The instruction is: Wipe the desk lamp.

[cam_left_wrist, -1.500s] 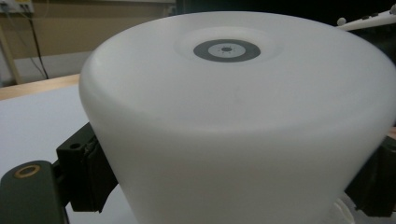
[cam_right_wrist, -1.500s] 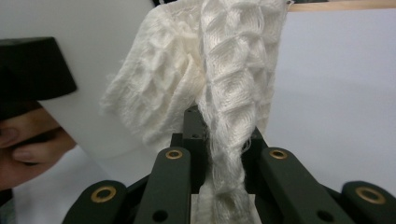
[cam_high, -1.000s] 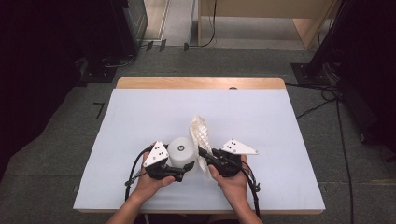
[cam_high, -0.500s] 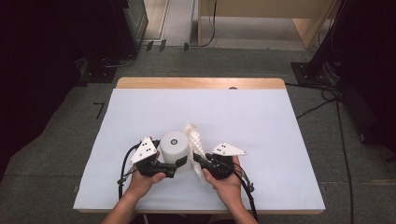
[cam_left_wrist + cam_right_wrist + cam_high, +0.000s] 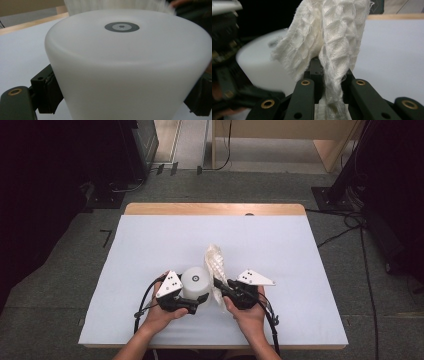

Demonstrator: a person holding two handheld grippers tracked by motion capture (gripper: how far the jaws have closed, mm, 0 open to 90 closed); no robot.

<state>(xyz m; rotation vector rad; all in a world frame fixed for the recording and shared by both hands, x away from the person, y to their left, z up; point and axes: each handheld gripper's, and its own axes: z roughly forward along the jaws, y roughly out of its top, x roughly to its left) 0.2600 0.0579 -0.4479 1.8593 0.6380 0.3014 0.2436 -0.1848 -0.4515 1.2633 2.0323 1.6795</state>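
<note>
1 white cup (image 5: 195,281) clamped in left gripper (image 5: 196,304), 1 waffle cloth (image 5: 215,265) pinched in right gripper (image 5: 220,285), bare table (image 5: 150,235) ahead, near edge close behind.

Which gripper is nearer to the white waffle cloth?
Right. The right gripper is shut on the cloth, pinching it between its jaws. The left gripper is beside it, clamped around the white cup.

High view looks down over the worktop (image 5: 150,245); both gripper views sit tight in, sharing the white cup (image 5: 125,70) between them
</note>
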